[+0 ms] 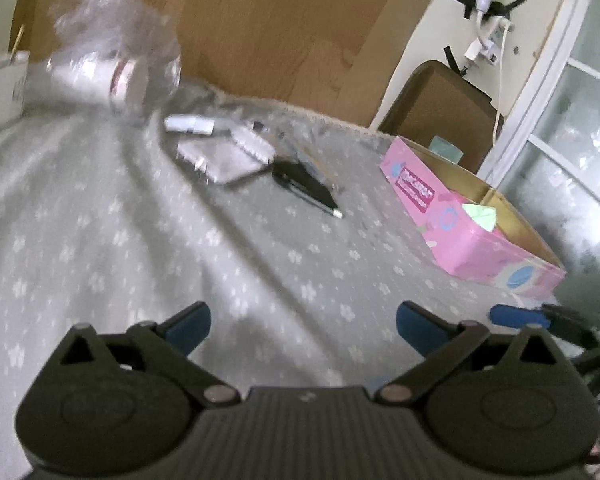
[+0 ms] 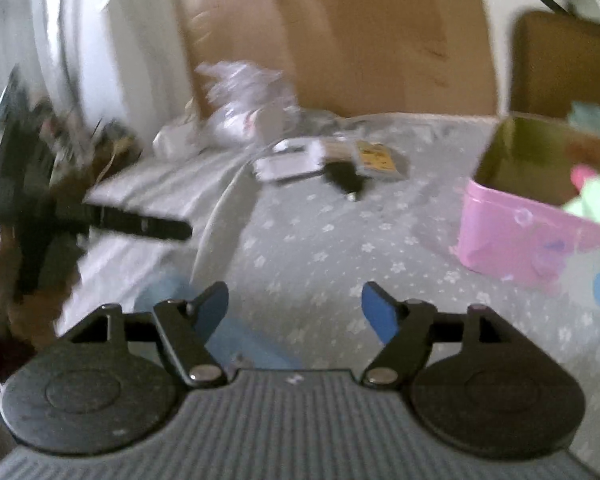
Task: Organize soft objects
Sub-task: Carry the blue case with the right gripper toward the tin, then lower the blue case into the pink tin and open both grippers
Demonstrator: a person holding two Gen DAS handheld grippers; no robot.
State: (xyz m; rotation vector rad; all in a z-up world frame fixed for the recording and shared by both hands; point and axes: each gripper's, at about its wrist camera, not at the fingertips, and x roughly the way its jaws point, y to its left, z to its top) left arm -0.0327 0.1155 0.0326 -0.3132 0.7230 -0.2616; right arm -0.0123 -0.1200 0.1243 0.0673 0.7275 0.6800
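Observation:
An open pink box [image 1: 460, 236] stands on the grey flowered cloth [image 1: 140, 240] at the right, with a pale green soft piece [image 1: 480, 214] inside. My left gripper [image 1: 302, 312] hovers open over bare cloth, nothing between its blue pads. In the right wrist view the pink box [image 2: 512, 236] is close on the right, holding the green piece [image 2: 596, 200] and something pink [image 2: 580, 176]. My right gripper [image 2: 295, 292] is open and empty. A blurred pale blue patch [image 2: 236, 340] lies under its left finger; I cannot tell what it is.
A crumpled clear plastic bag [image 1: 112, 60] and a white mug [image 1: 0, 88] sit at the far left. Small white items [image 1: 224, 156] and a black pen [image 1: 308, 188] lie mid-cloth. Brown cardboard [image 1: 280, 20] backs the table, with a brown chair [image 1: 440, 100] at the far right.

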